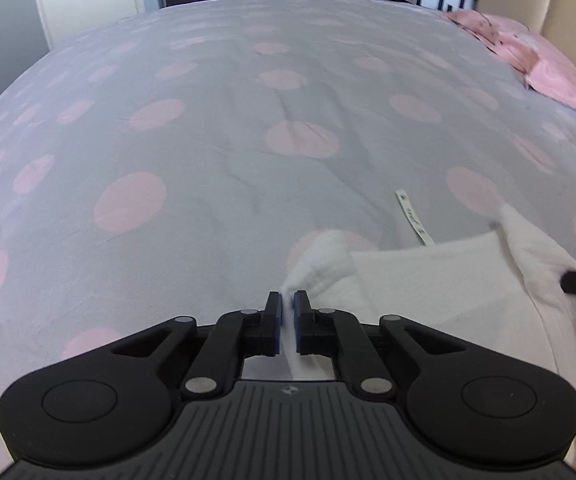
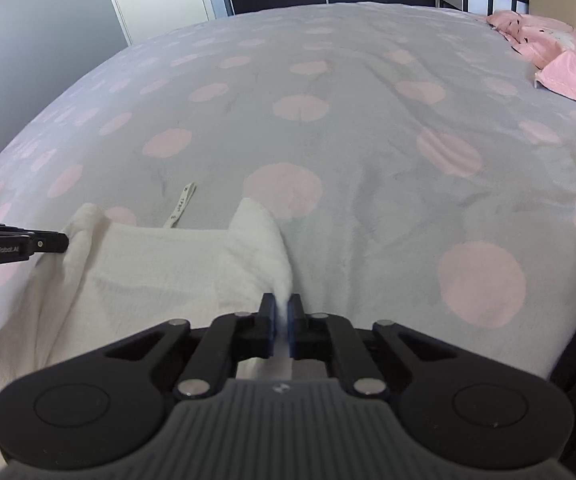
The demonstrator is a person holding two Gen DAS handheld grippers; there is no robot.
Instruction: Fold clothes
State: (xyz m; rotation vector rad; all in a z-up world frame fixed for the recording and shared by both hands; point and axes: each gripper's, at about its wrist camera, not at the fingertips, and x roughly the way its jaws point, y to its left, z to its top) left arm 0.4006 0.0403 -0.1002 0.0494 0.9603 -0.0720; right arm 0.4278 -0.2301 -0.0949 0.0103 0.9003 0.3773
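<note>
One white garment (image 2: 159, 264), one care label (image 2: 179, 206), two hand-held grippers, two pink pillows (image 2: 568, 60), one spotted bedcover (image 2: 328, 140).

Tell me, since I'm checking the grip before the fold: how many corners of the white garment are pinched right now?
2: the left gripper pinches one corner of the white garment, the right gripper the other.

Open bedspread (image 1: 207, 140) is seen across the centre and left of both frames. Passage is blocked at upper right by pink pillows (image 2: 560, 52), and at lower centre by the white garment (image 2: 159, 268).
</note>
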